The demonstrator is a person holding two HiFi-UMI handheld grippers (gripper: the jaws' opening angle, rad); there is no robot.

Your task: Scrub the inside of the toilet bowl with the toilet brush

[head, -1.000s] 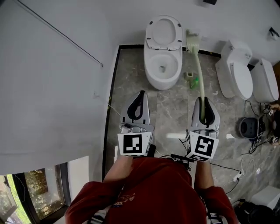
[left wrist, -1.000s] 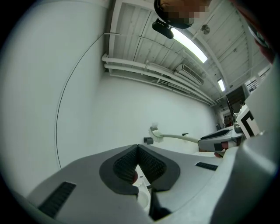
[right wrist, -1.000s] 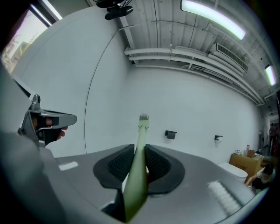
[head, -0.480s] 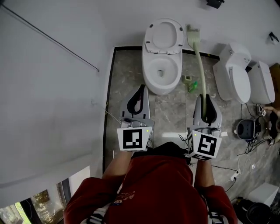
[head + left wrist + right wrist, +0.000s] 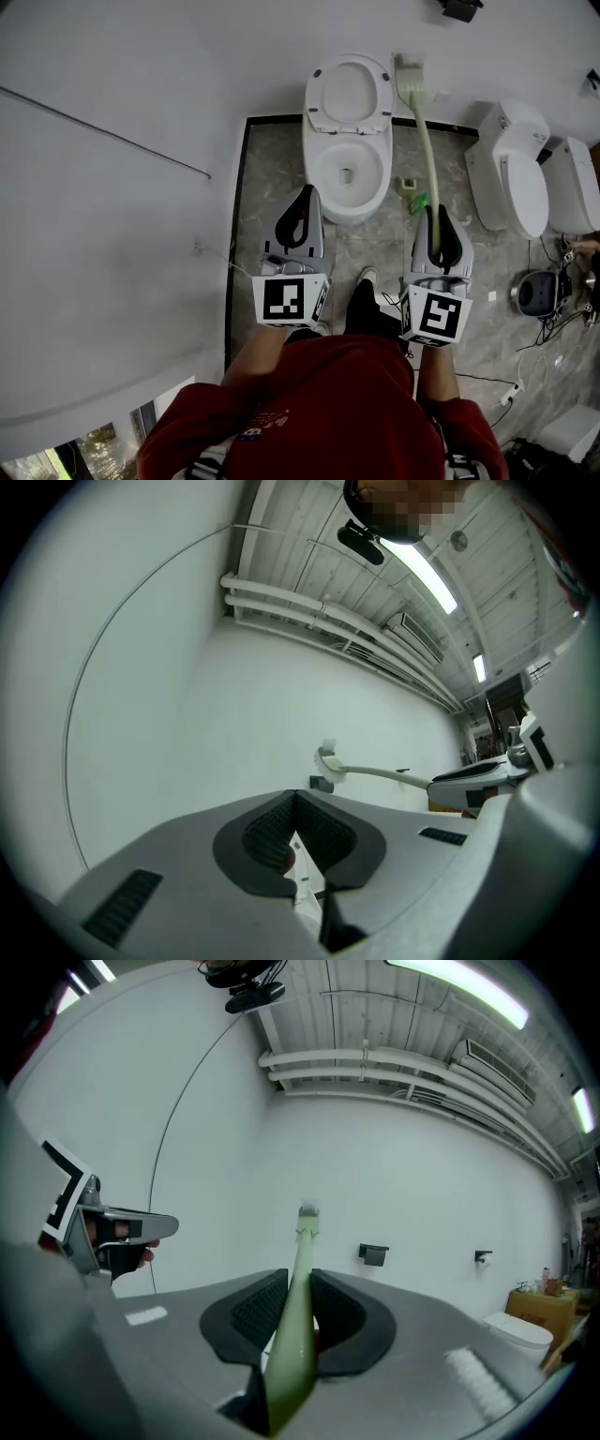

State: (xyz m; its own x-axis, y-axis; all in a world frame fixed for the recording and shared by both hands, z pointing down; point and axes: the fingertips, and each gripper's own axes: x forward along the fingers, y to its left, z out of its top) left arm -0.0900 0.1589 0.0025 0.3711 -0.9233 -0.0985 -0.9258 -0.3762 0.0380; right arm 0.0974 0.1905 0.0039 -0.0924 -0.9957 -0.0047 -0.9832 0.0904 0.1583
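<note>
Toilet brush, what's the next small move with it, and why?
Probably swing the brush head left and down toward the open toilet bowl. The right gripper is shut on the toilet brush handle, but the brush head sits up by the wall, right of the raised lid, not over the bowl.

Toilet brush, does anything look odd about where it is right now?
Yes. The brush, clamped in the right gripper, points its head at the wall beside the raised lid, not into the bowl. A small green item lies on the floor right of the bowl; what it is, I cannot tell.
</note>
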